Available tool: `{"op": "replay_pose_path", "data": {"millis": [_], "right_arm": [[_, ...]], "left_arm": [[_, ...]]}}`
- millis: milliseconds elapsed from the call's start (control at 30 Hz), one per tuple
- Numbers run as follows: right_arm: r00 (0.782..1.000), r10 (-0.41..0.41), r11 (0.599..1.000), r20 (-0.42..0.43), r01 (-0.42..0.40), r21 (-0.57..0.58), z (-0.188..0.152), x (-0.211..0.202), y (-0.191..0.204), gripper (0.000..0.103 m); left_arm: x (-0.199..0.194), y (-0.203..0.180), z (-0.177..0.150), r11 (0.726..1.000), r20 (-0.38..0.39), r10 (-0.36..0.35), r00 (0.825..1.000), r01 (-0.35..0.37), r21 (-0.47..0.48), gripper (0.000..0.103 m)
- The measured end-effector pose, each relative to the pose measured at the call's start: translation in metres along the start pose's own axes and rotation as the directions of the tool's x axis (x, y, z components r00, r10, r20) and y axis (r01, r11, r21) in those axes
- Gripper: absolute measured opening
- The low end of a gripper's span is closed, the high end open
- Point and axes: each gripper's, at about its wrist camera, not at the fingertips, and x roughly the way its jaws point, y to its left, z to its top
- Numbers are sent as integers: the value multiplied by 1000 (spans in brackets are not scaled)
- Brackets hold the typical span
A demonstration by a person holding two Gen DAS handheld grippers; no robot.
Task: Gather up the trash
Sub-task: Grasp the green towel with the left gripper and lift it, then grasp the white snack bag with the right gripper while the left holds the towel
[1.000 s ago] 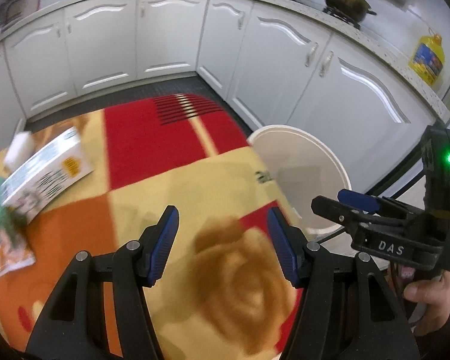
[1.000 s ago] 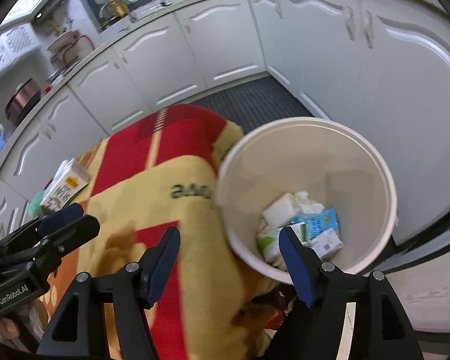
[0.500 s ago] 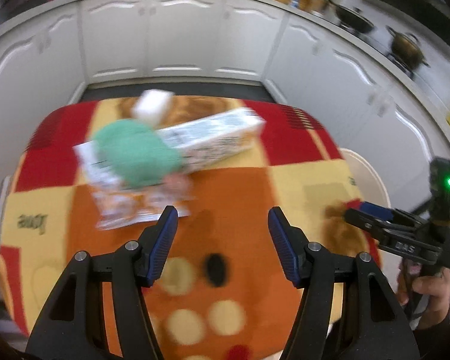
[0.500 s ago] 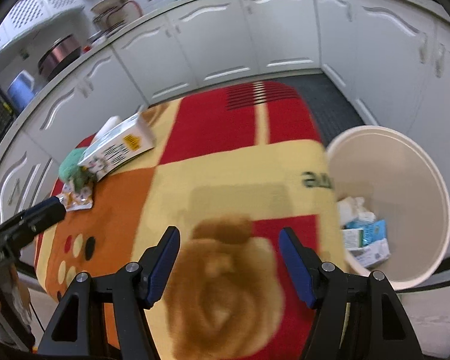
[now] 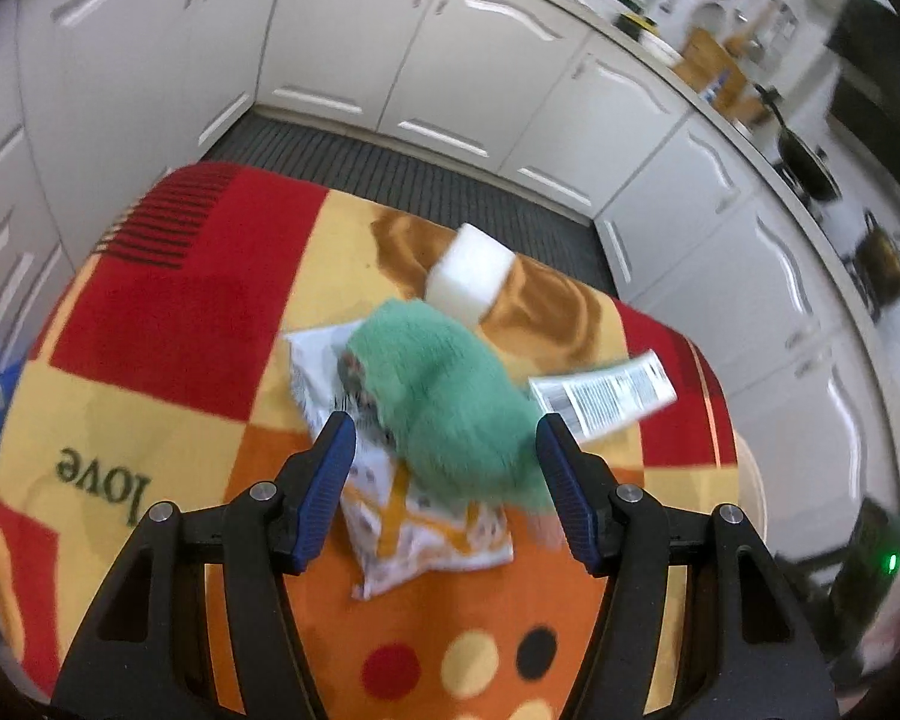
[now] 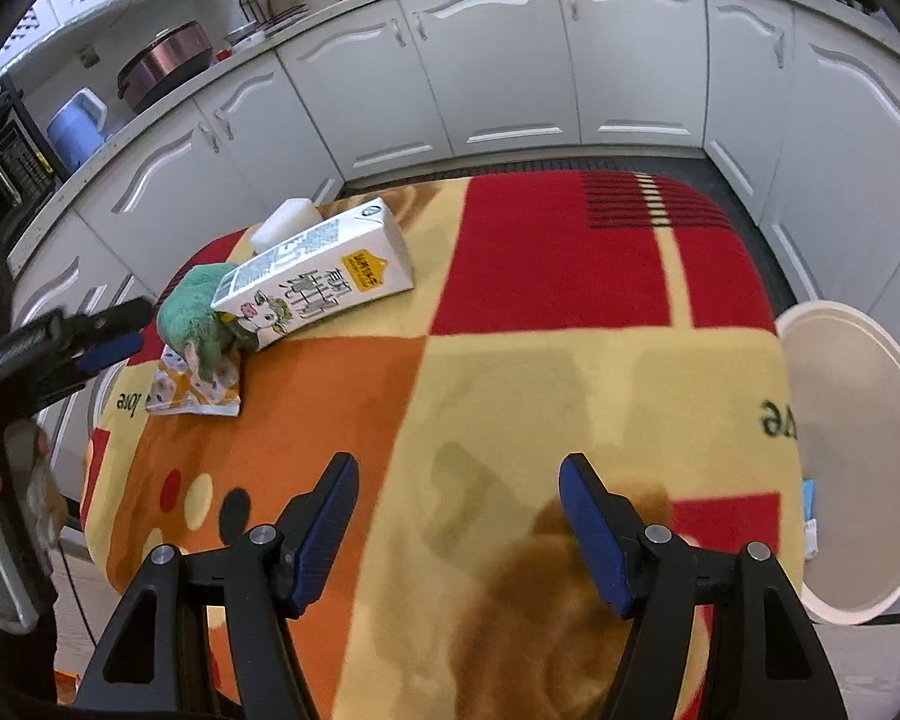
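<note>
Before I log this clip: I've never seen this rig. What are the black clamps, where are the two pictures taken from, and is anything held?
They are two hand-held grippers, each with a fisheye camera looking along its fingers. The left gripper hovers open over a fluffy green toy lying on a flat printed snack packet, beside a white milk carton and a white foam block. The right gripper hangs open over the patterned blanket, near the round white trash bin. Nothing is held.

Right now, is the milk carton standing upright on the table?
No, the carton lies on its side on the blanket, one end resting against the green plush.
</note>
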Motion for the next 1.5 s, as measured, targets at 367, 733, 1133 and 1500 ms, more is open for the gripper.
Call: {"op": "replay_pose_path", "data": {"millis": [367, 733, 1133, 1500], "right_arm": [[999, 3, 1000, -33, -3, -4, 10, 23, -1, 69], [999, 31, 999, -39, -32, -19, 10, 26, 12, 69], [976, 190, 981, -102, -194, -25, 10, 54, 81, 74], [980, 164, 986, -112, -162, 26, 27, 87, 165, 88]], "left_arm": [[36, -8, 7, 1000, -41, -14, 999, 13, -10, 49], [-9, 10, -2, 992, -40, -122, 992, 123, 13, 31], [-75, 50, -11, 995, 33, -104, 994, 104, 9, 31], [-100, 95, -33, 999, 76, 38, 996, -40, 24, 31]]}}
